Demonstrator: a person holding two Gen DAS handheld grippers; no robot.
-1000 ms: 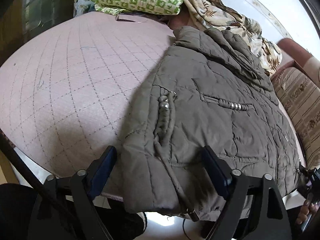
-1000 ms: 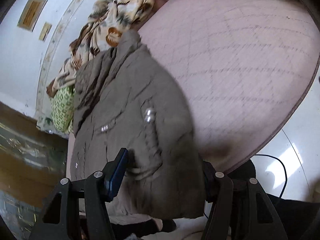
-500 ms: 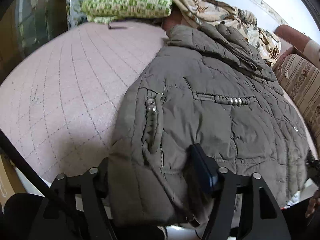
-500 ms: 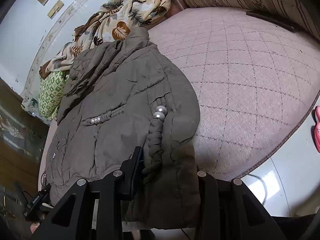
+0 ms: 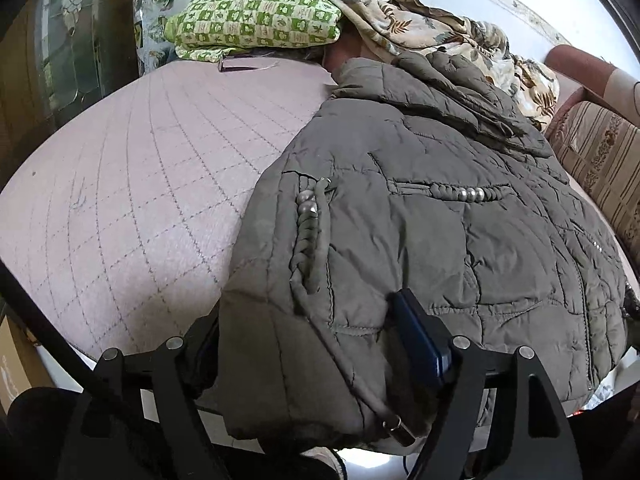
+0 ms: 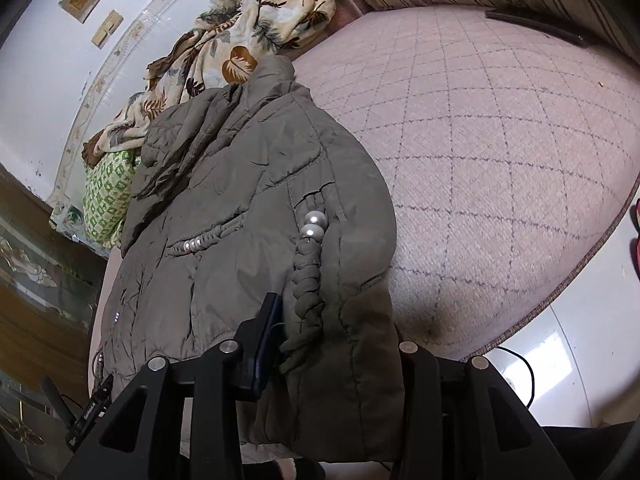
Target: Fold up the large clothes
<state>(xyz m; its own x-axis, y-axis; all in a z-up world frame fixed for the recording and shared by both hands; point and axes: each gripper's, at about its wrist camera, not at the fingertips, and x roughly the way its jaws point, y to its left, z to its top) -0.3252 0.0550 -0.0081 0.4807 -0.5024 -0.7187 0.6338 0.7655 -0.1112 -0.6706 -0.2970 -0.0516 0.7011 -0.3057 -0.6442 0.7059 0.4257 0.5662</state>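
The olive-brown quilted padded jacket [image 5: 432,216] [image 6: 240,216] lies spread on the pink quilted bed cover with a grey diamond grid [image 5: 132,184] [image 6: 488,152], its collar at 12 o'clock and its hem hanging over the near edge of the bed at 6 o'clock. Two braided cord trims with silver pearl beads [image 5: 308,220] [image 6: 310,256] decorate its pocket openings; one runs lengthwise toward the hem, the other lies crosswise higher up.

The left gripper [image 5: 312,344] has its jaws closed narrowly on the jacket's hem fold at 6 o'clock in the left wrist view, with the padded cloth bunched between its blue pads. The right gripper [image 6: 332,344] likewise clamps a thick fold of the hem, just below the braided trim in its own view.

Beyond the collar, at 12 o'clock, a cream blanket with brown leaf prints [image 5: 420,28] [image 6: 248,40] is heaped against the white wall. A green-and-white checked pillow [image 5: 260,20] [image 6: 106,196] sits beside it. A striped beige and brown sofa cushion [image 5: 600,160] stands at 3 o'clock of the jacket in the left view.
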